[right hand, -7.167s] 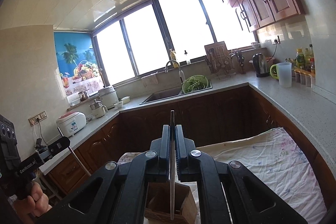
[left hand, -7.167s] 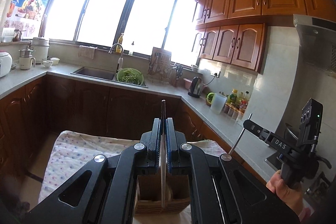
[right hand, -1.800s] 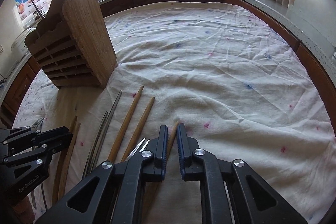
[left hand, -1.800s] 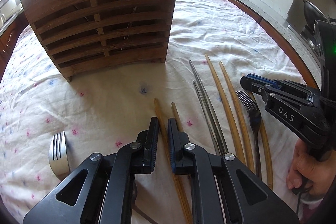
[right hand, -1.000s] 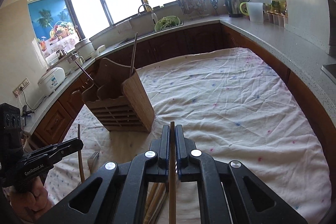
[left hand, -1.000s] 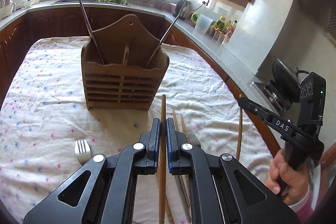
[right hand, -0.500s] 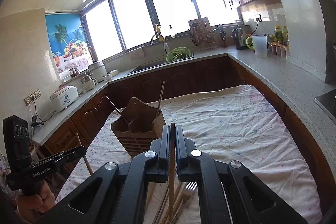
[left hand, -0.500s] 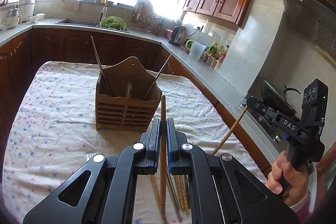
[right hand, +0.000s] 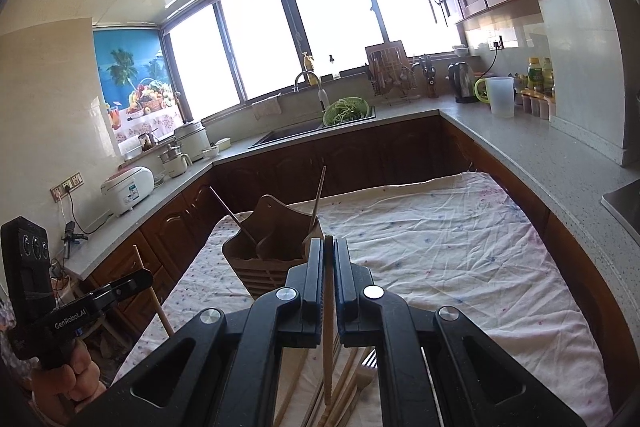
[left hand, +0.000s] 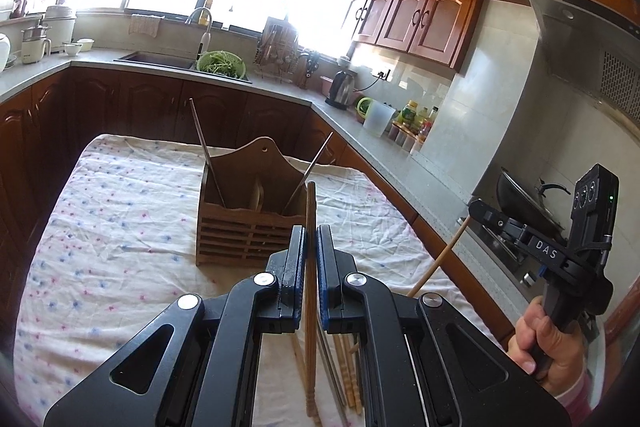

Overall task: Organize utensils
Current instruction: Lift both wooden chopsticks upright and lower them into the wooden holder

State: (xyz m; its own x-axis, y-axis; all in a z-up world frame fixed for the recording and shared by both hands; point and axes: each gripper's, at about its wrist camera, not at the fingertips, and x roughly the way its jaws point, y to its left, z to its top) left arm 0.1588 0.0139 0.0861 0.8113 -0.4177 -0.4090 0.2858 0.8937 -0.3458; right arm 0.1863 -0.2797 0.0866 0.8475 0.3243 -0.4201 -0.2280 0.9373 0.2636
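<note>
Chopsticks: each gripper, left [left hand: 311,263] and right [right hand: 328,277], is pinching 1 upright above the cloth; next, judging by the holder [left hand: 250,215] ahead, lowering them in.

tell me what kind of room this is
A home kitchen, by the look of it: a sink under the windows, wooden wall cupboards, and a kettle on the counter.
</note>
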